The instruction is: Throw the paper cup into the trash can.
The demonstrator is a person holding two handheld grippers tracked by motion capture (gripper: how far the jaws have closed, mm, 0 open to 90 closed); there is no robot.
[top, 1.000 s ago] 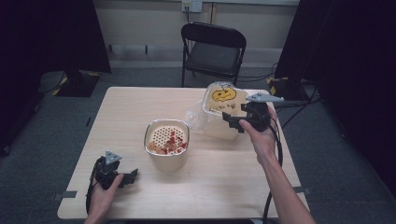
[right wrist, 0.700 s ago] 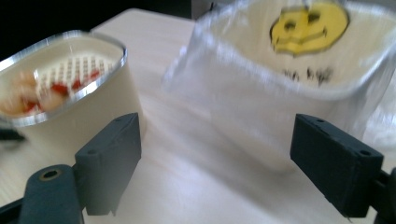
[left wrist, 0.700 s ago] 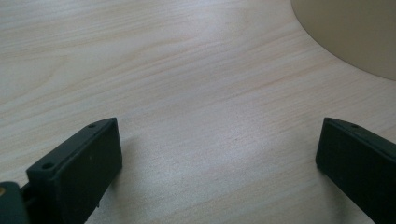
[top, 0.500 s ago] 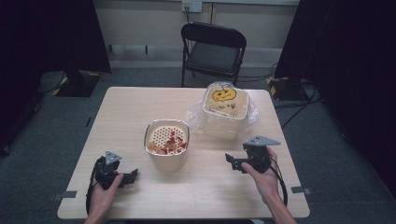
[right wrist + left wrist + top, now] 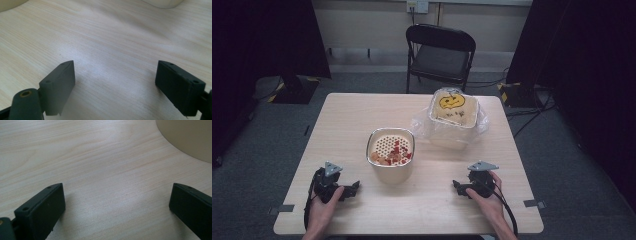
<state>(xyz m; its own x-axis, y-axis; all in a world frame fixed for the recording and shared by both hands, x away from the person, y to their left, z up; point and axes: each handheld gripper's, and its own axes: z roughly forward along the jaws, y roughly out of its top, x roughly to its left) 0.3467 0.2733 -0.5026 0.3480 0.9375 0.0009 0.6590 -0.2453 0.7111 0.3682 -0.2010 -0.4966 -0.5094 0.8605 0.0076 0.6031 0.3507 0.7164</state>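
Both hands are down at the near edge of the tabletop (image 5: pixel 362 107) now, and that is the news: the right gripper (image 5: pixel 460 187), which a second ago was up at the far right by the foil container with the pumpkin face (image 5: pixel 453 106), has come all the way back and rests near the near right corner, its jaws spread wide over bare wood with nothing between them. The left gripper (image 5: pixel 353 187) sits where it sat a second ago, near the near left corner, jaws likewise wide apart and empty. Between the two, set back toward the middle of the tabletop, stands the beige pot with the perforated insert (image 5: pixel 390 151), red and orange pieces lying in its near part; its rounded wall (image 5: pixel 190 137) edges into the left gripper view's upper right. The pumpkin container stays on its clear plastic bag (image 5: pixel 424 127) toward the far right, untouched by either tool. To my eye this reads as a parked pose: work at that container looks finished.
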